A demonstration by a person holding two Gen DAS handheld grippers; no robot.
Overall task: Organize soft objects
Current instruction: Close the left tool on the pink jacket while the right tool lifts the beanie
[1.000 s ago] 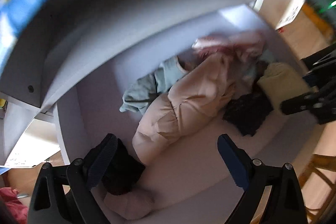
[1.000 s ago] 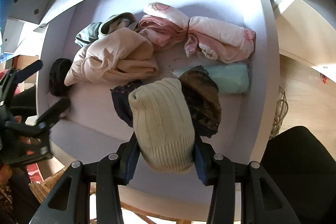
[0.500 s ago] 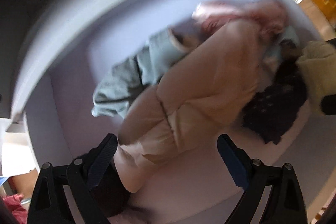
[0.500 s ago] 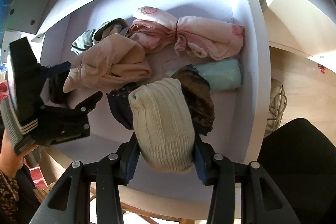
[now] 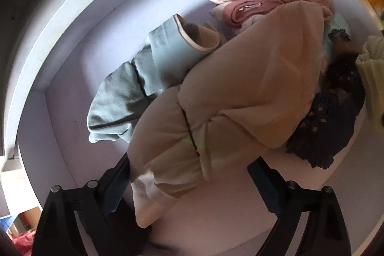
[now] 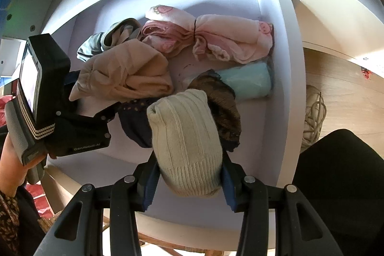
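Note:
A white drawer holds a heap of soft things. My right gripper is shut on a cream knit hat and holds it over the drawer's near side. My left gripper points straight down into the drawer's left part with its jaws wide. The lower end of a beige garment lies between them, and its left edge brushes the left finger. From the right wrist view, the left gripper stands at the left end of the beige garment.
Around the beige garment lie a grey-green garment, pink bundles, a turquoise roll, a dark dotted fabric and a brown fuzzy piece. A rope coil lies on the wooden floor. A hand holds the left gripper.
My left gripper has come down into the drawer, and the beige garment's end now lies between its jaws. The right gripper has kept still with the hat.

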